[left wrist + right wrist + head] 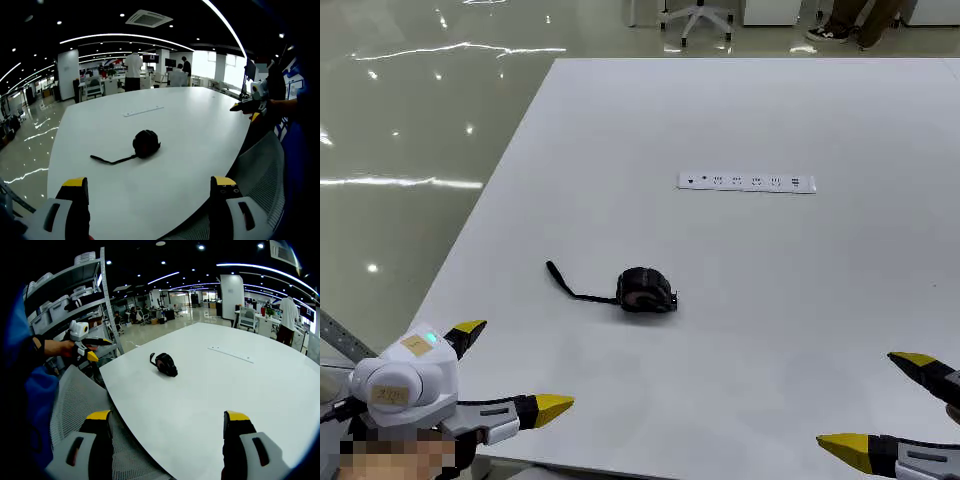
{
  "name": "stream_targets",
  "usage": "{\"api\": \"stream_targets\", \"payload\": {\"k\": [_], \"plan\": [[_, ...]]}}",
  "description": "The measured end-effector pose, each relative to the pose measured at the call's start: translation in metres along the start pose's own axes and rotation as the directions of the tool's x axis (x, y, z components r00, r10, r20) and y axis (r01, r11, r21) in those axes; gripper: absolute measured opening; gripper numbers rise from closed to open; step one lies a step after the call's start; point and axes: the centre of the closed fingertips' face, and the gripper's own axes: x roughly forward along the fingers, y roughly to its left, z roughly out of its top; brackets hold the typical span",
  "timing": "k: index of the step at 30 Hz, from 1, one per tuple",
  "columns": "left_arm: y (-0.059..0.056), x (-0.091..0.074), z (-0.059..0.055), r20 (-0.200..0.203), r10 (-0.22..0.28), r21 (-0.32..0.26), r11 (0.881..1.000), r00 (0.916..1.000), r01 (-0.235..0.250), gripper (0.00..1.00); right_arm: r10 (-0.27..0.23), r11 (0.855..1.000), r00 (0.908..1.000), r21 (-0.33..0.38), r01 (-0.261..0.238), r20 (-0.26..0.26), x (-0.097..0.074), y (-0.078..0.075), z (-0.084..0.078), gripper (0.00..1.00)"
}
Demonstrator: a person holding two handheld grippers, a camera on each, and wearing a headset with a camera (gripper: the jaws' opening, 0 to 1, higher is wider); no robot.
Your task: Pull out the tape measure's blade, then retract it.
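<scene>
Stretching back behind the work is a large open-plan office with a dark ceiling lined with spot lamps and curved light strips, and a glossy pale floor (410, 120) that mirrors those lights. A metal shelving rack (65, 285) stacked with bins stands to one side, and people stand or sit among distant desks, one in a white shirt (133, 70). The broad white matte desk (740, 110) has a rounded near edge and a straight left edge that runs away toward the far end. A grey mesh chair (75, 395) sits just off the desk's near edge.

The left gripper (515, 365), white-bodied with black jaws tipped in yellow, hovers at the near left corner of the desk, its jaws spread wide and holding nothing. The right gripper (875, 402), of the same build, hangs over the near edge toward the right, its jaws likewise wide apart and empty.

A long white power strip (747, 182) lies flat on the middle of the desk, well apart from everything else. The black round-cased tape measure (645, 290) rests on the desk between the strip and the near edge, closer to the left edge, clear of both grippers. Its thin black wrist strap (565, 285) trails flat from the case toward the left edge.
</scene>
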Motion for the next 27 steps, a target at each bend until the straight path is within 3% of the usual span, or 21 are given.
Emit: {"api": "stream_targets", "payload": {"k": [21, 27], "plan": [[0.002, -0.001, -0.010, -0.030, -0.011, -0.004, 1.000, 0.9995, 0.011, 0.99, 0.017, 1.000, 0.9998, 0.020, -0.018, 0.012, 0.001, 0.005, 0.015, 0.89], [0.006, -0.001, -0.014, -0.042, -0.014, 0.001, 1.000, 0.9990, 0.014, 0.99, 0.017, 1.000, 0.9999, 0.010, -0.017, -0.002, -0.001, 0.002, 0.012, 0.87]]}}
